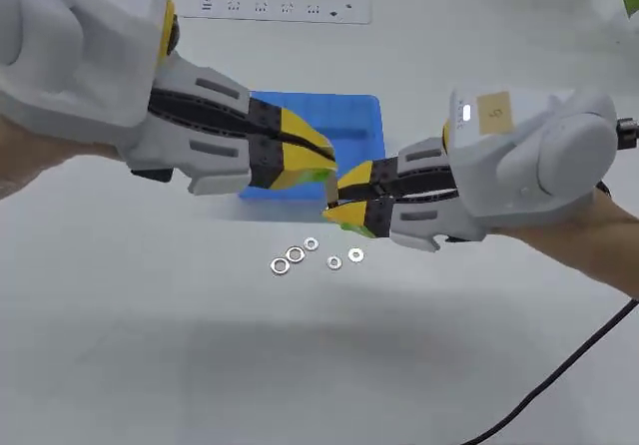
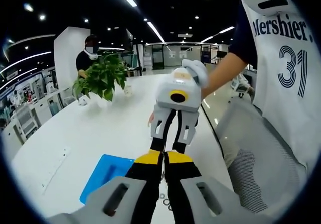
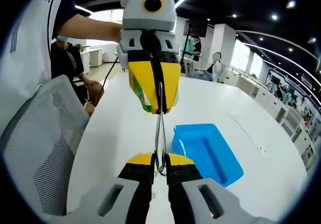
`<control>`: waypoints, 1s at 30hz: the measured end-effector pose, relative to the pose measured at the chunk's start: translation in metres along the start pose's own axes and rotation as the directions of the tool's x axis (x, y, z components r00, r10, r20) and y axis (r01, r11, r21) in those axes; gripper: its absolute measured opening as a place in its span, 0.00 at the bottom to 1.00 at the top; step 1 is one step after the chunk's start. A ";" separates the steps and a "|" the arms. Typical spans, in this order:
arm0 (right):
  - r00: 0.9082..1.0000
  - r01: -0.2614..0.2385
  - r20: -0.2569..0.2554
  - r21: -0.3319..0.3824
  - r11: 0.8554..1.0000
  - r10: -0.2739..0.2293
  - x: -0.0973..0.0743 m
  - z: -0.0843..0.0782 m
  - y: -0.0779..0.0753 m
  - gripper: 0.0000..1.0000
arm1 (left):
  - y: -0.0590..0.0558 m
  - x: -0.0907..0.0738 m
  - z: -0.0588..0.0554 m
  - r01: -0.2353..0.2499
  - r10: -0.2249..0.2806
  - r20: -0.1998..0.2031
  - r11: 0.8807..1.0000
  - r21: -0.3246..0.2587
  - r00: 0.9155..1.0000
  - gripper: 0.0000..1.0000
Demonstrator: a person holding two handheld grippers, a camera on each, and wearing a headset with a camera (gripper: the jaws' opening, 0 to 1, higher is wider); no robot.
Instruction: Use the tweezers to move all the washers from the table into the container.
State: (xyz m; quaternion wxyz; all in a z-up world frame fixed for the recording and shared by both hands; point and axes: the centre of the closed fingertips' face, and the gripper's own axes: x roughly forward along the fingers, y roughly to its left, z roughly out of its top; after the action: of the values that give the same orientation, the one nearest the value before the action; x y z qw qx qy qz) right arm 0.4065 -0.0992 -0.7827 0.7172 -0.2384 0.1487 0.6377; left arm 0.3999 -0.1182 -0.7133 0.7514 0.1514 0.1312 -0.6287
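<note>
On the white counter (image 1: 150,345) the blue container (image 1: 349,116) sits at twelve o'clock, open for drops. The left tongs (image 1: 321,161) and right tongs (image 1: 337,211) both clamp the tweezers (image 3: 159,128), likely to settle the grip. Five washers (image 1: 295,256) lie at the container's six o'clock.

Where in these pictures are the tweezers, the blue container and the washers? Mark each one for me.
tweezers (image 3: 160,128): right gripper view, middle of the metal arms.
blue container (image 1: 349,126): head view, bare floor inside.
washers (image 1: 295,255): head view, second washer from the left.
</note>
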 end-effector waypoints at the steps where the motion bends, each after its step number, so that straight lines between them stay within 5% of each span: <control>1: 1.000 0.006 0.005 0.001 1.000 -0.006 -0.001 0.003 -0.003 0.10 | 0.004 -0.001 0.004 -0.007 0.007 0.010 1.000 0.000 1.000 0.06; 8: 0.998 0.054 0.026 -0.022 0.998 -0.054 0.000 0.015 -0.033 0.10 | 0.026 -0.006 0.013 -0.044 0.044 0.029 0.999 0.029 0.999 0.06; 18: 0.998 0.062 0.006 -0.059 0.996 -0.061 0.013 0.011 -0.060 0.10 | 0.057 -0.006 0.003 -0.067 0.066 0.018 0.994 0.082 0.998 0.06; 30: 1.000 0.011 -0.022 -0.010 1.000 -0.011 0.058 -0.019 -0.089 0.10 | 0.098 0.001 -0.042 -0.084 0.086 -0.042 0.995 0.048 0.995 0.06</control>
State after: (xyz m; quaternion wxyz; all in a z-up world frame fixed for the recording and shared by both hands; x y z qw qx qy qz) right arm 0.5042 -0.0666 -0.8152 0.7177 -0.2499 0.1522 0.6319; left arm 0.4968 -0.0869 -0.7463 0.7707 0.1879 0.1269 -0.5955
